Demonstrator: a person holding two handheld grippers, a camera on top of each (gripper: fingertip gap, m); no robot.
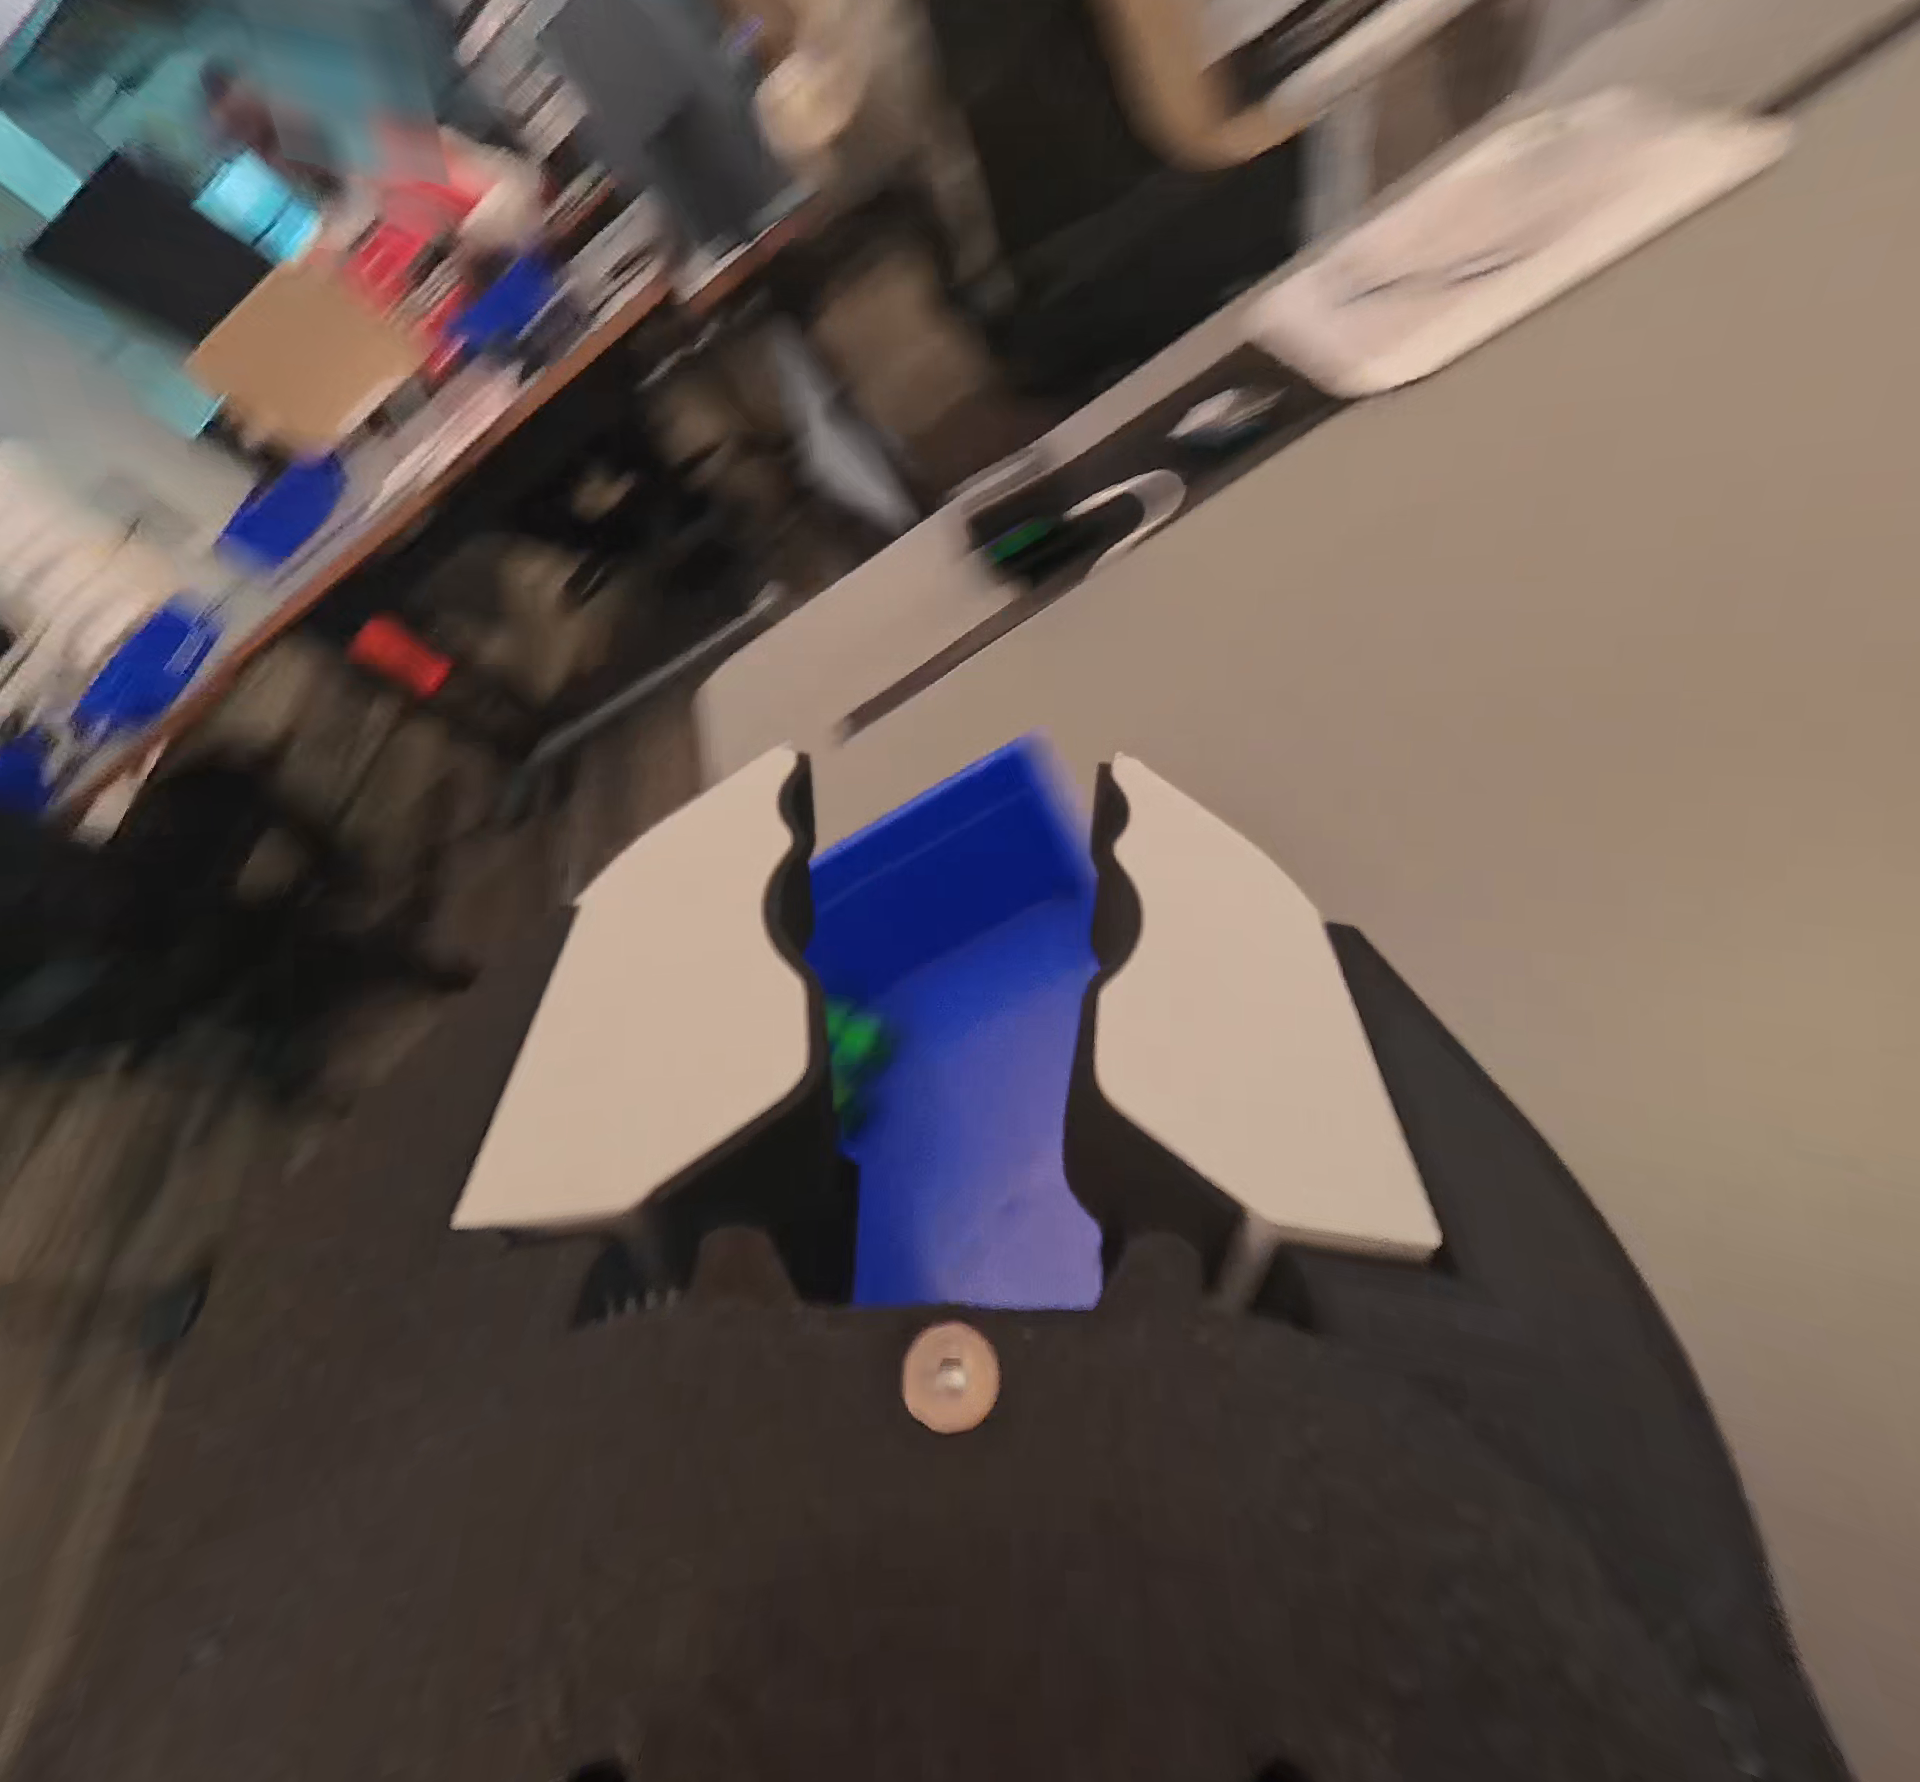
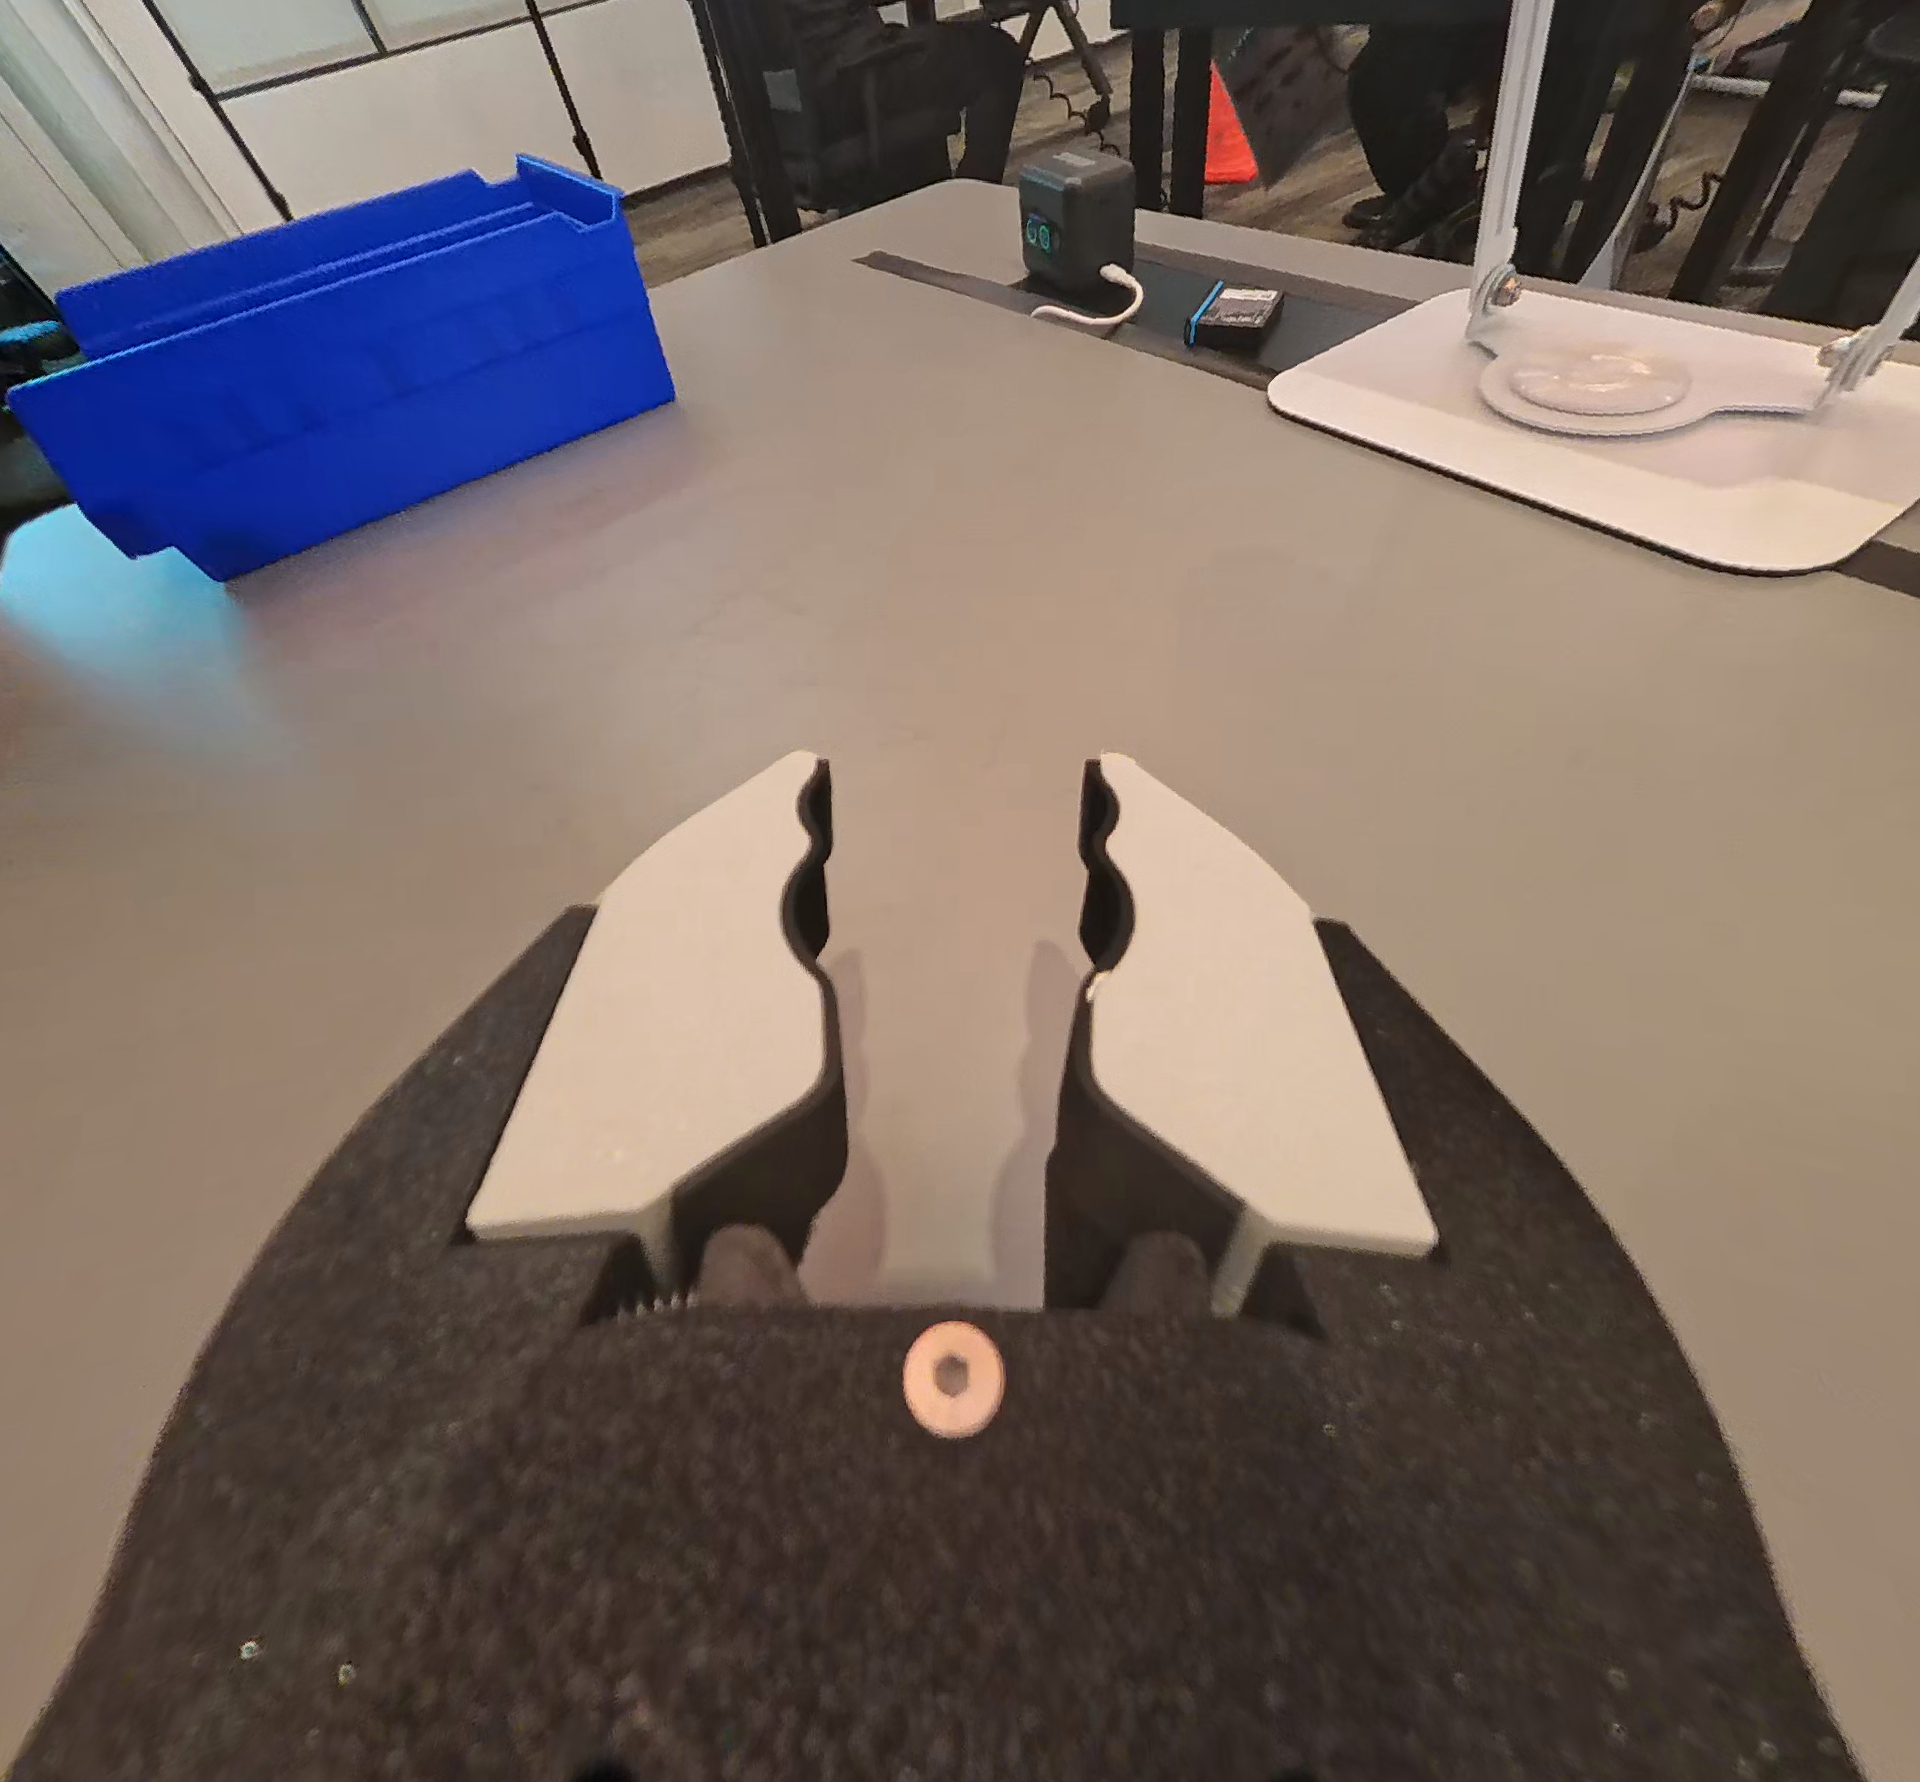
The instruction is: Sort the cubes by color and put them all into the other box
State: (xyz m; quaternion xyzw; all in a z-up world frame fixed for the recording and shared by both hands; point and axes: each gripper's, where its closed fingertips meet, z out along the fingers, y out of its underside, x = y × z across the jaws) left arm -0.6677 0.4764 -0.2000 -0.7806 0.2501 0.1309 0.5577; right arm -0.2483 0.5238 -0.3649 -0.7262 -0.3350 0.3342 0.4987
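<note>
In the blurred, tilted left wrist view, my left gripper (image 1: 951, 776) is open and empty above a blue box (image 1: 966, 1057). Something green (image 1: 854, 1046), likely a cube or cubes, lies on the box floor next to the left finger, mostly hidden. In the right wrist view, my right gripper (image 2: 956, 776) is open and empty, low over the bare grey table (image 2: 1039, 610). A blue box (image 2: 343, 361) stands at the far left of the table; its inside is hidden from here.
A white stand base (image 2: 1600, 444) sits at the table's back right. A small dark device with a white cable (image 2: 1075, 226) and a black battery pack (image 2: 1236, 314) lie on a dark strip at the back. Other desks with blue bins and seated people are beyond.
</note>
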